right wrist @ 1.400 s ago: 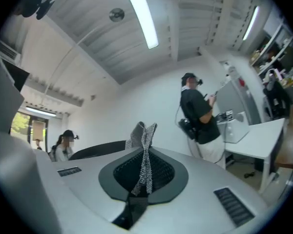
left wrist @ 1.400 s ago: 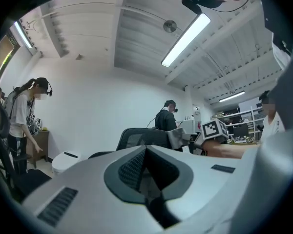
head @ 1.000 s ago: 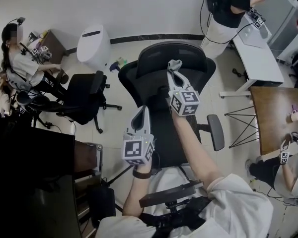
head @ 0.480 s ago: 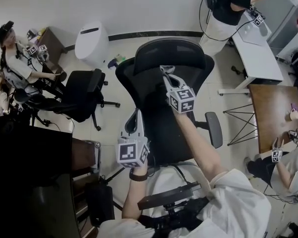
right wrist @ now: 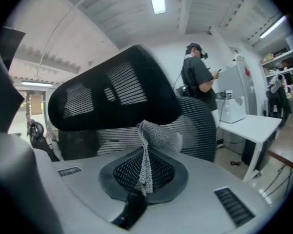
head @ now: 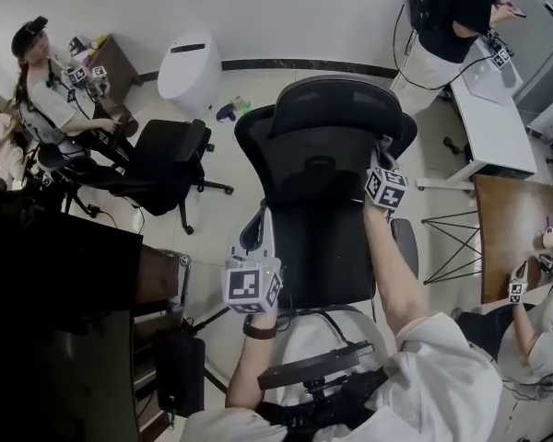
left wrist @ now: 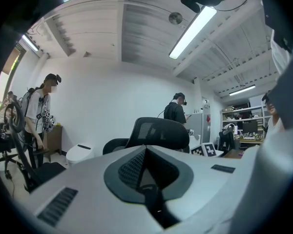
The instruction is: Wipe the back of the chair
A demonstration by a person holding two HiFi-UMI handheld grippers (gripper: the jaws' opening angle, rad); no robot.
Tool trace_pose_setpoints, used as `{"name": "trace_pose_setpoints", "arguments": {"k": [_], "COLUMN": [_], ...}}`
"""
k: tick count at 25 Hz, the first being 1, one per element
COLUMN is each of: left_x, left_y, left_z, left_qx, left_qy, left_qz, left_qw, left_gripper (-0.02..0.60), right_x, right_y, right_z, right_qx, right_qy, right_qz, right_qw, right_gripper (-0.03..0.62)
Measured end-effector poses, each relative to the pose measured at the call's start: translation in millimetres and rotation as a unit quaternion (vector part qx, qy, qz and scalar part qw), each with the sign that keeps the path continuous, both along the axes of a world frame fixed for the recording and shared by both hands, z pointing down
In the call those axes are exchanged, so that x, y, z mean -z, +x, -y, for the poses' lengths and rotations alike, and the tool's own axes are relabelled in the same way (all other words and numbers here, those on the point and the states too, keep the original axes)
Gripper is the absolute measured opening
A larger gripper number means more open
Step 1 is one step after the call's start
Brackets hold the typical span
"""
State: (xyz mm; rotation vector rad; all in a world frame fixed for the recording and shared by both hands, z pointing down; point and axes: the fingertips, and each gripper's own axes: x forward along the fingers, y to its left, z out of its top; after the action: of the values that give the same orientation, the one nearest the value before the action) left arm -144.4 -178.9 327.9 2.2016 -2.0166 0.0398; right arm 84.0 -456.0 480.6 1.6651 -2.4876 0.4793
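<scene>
At the far left of the head view a seated person (head: 46, 95) faced a small wooden cabinet (head: 111, 58), with a second black office chair (head: 166, 159) just beside them and a white rounded unit (head: 189, 67) standing near the wall. Right of these, the left gripper (head: 261, 215) hung by the left side of the black mesh chair (head: 323, 238), near its seat and apart from the backrest (head: 318, 164). In the left gripper view its jaws were pressed together on nothing (left wrist: 145, 151), and the chair (left wrist: 156, 132) stood some way beyond them. The right gripper (head: 380, 151) was up at the right edge of the backrest, just below the headrest (head: 336, 107). In the right gripper view its 2 jaws (right wrist: 143, 172) were clenched on a grey cloth (right wrist: 156, 135), whose free end stuck up and folded over in front of the backrest's ribbed mesh (right wrist: 198, 126), under the dark headrest (right wrist: 112, 94); whether the cloth touched the mesh could not be told. Farther right stood a white desk (head: 488, 109) with a standing person (head: 452, 17) at its far end, and a brown table (head: 516, 219) carrying a cup (head: 546, 238) lay at the right edge.
</scene>
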Motion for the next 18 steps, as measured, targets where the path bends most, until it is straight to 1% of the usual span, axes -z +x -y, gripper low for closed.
{"name": "trace_pose_setpoints", "arguments": {"k": [2,3,5,7,9,10,11,12,13,14,16,18], "left_x": [-4,-6,-10,-12,-13,-13,-12,-11,-11,-12,-19,-30], "left_y": [-5,-6,-9,-17,-26,-31,-35,-38,-38,-36,-29,-23], "left_z": [-5,-7,-11,-14,-16,-15,-14,-12,-10,-8,-4,0], "left_qx": [0.011,0.014,0.02,0.026,0.031,0.032,0.033,0.033,0.031,0.028,0.017,0.006], "left_qy": [-0.003,-0.005,-0.009,-0.014,-0.018,-0.018,-0.018,-0.018,-0.018,-0.02,-0.024,-0.028], "left_qz": [0.0,0.0,0.002,0.004,0.004,0.004,0.005,0.007,0.007,0.007,0.003,0.0], "left_qw": [0.9999,0.9999,0.9998,0.9995,0.9994,0.9993,0.9993,0.9993,0.9993,0.9994,0.9996,0.9996], "left_gripper": [0.012,0.012,0.012,0.012,0.012,0.012,0.012,0.012,0.012,0.012,0.012,0.012], "right_x": [-9,-12,-16,-17,-17,-16,-16,-17,-20,-25,-42,-64], "right_y": [-69,-107,-181,-248,-304,-325,-336,-337,-328,-309,-251,-180], "right_z": [-10,-19,-40,-63,-87,-96,-99,-98,-91,-82,-58,-31], "right_qx": [0.067,0.104,0.169,0.221,0.278,0.302,0.316,0.318,0.308,0.288,0.231,0.157], "right_qy": [-0.003,-0.003,-0.008,-0.018,-0.018,-0.015,-0.012,-0.012,-0.016,-0.022,-0.036,-0.052], "right_qz": [-0.007,-0.01,-0.003,0.007,-0.002,-0.011,-0.016,-0.017,-0.015,-0.013,-0.013,-0.012], "right_qw": [0.998,0.994,0.986,0.975,0.96,0.953,0.949,0.948,0.951,0.957,0.972,0.986], "right_gripper": [0.018,0.018,0.018,0.018,0.018,0.018,0.018,0.018,0.018,0.018,0.018,0.018]}}
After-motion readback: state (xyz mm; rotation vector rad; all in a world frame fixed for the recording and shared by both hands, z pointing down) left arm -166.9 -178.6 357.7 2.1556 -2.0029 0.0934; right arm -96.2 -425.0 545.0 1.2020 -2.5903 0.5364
